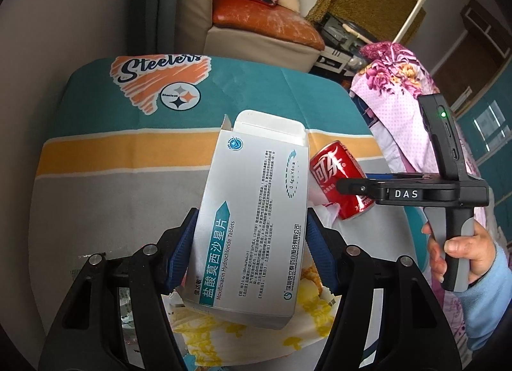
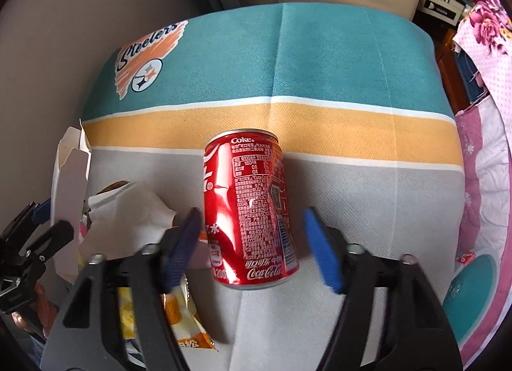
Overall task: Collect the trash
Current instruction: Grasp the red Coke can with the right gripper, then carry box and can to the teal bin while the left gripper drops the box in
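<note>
While your left pads pinched the carton, here is how the scene lay.
Left fingers: your left gripper (image 1: pixel 252 243) stood about half open, both blue pads (image 1: pixel 182 249) pressed flat on the long sides of the medicine box (image 1: pixel 252 211), which was held up off the table.
Right fingers: your right gripper (image 2: pixel 252 243) straddled the cola can (image 2: pixel 249 208); the left pad (image 2: pixel 182 243) sat right at its side, the right pad (image 2: pixel 321 249) stood clear with a gap, so nothing was gripped.
Box handling: light, thin card, I'd judge; its top flap was open, so a hard squeeze would have crushed it.
Can handling: it lay on its side on the grey band, slick and dented, probably empty and light; you'd have done best to take it across the middle, since it could roll.
Nearby litter: crumpled white tissue (image 2: pixel 128 211) and a yellow snack wrapper (image 2: pixel 185 316) lay just beside the can, at your left.
Edges: the striped cloth (image 2: pixel 320 67) ran well beyond the can, with open room at the far side; a pink floral fabric (image 2: pixel 483 147) hung at the right edge.
</note>
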`<move>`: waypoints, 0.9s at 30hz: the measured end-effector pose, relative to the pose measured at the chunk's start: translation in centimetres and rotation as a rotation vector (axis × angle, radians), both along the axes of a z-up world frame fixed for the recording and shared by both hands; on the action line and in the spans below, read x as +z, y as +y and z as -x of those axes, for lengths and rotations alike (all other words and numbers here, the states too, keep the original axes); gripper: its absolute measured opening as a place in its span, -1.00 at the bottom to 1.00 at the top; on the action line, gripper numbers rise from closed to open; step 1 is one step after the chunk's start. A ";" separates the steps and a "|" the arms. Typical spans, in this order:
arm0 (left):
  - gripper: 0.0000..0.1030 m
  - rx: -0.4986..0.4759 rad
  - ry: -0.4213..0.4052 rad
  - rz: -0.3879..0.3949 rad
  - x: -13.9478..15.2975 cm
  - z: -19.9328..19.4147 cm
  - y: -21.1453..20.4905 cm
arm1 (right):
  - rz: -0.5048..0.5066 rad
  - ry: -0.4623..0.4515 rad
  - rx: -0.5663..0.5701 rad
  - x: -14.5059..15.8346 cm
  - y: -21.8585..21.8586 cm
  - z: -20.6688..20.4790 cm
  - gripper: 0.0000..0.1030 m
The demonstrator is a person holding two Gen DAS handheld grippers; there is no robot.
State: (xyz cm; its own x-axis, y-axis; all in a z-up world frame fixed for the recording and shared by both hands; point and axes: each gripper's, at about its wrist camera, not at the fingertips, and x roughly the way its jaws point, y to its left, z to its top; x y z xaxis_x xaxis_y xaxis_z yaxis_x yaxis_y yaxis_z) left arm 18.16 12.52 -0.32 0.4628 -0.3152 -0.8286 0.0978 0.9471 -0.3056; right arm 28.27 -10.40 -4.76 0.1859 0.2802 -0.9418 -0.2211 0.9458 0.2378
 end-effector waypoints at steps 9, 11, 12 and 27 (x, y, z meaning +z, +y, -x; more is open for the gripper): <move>0.28 -0.060 -0.015 -0.004 1.0 0.7 -3.7 | -0.091 -0.069 -0.089 2.5 -4.5 3.9 -0.08; 0.28 -0.086 -0.021 -0.009 1.4 1.1 -5.3 | -0.110 -0.091 -0.123 3.2 -6.3 5.4 -0.08; 0.28 -0.102 -0.024 -0.011 1.5 1.4 -6.2 | -0.116 -0.102 -0.140 3.5 -7.1 6.1 -0.08; 0.29 -0.373 -0.011 -0.019 0.7 5.4 -22.8 | -0.180 -0.184 -0.409 5.0 -22.7 18.0 -0.08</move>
State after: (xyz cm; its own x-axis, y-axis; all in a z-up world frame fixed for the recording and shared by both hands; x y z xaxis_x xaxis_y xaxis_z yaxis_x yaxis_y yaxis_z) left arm 12.72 -10.24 0.38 0.3279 -0.4485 -0.8315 0.4405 0.8512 -0.2855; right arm 10.31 -33.12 0.25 0.4736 0.3049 -0.8263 0.1067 0.9114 0.3975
